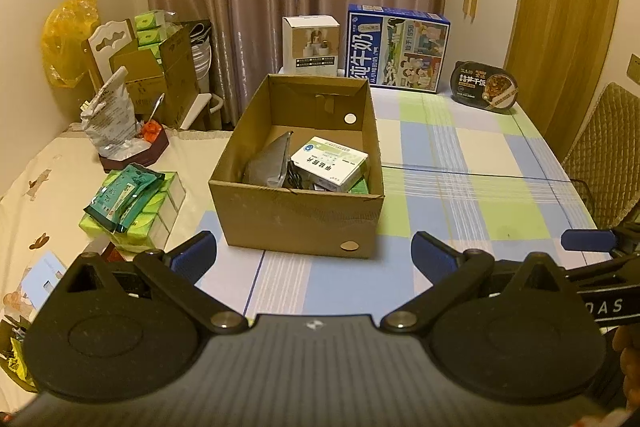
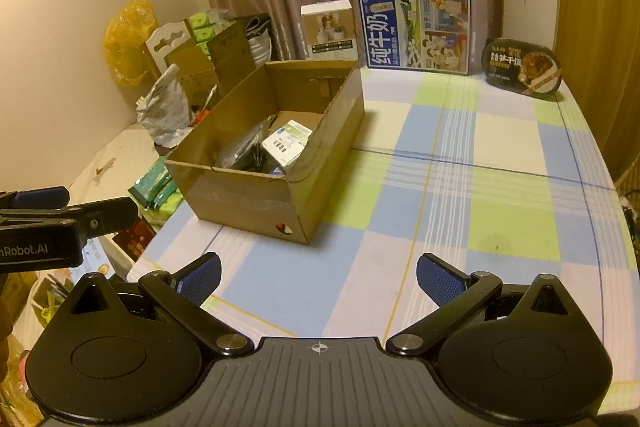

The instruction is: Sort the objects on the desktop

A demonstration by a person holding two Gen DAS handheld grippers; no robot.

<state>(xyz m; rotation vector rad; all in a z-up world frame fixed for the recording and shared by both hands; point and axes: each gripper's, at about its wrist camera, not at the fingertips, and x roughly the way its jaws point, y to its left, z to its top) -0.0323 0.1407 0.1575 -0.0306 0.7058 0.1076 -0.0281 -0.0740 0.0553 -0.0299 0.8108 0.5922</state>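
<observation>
1. Because it sits open-topped near the middle of the table, the cardboard box (image 1: 296, 187) reads as the collecting bin: a white medicine carton (image 1: 330, 163) leans inside it, next to a grey pouch (image 1: 272, 163) and some dark items too jumbled to name.
2. Hovering just short of the box's near wall, the left gripper (image 1: 314, 255) has its jaws spread wide and holds nothing.
3. The right gripper (image 2: 318, 277) is likewise released and empty, over bare checked tablecloth (image 2: 460, 187) to the box's right.
4. With nothing loose on the cloth near the box, I judge the sort largely done, or between picks.
5. Standing against the curtain, well apart from the box, are a blue milk carton (image 1: 398, 47), a small white box (image 1: 311, 45) and a black instant-meal bowl (image 1: 485, 87).
6. Left of the box, teal packets (image 1: 122, 195) rest on stacked green tissue packs (image 1: 156, 211), probably the nearest candidates.
</observation>
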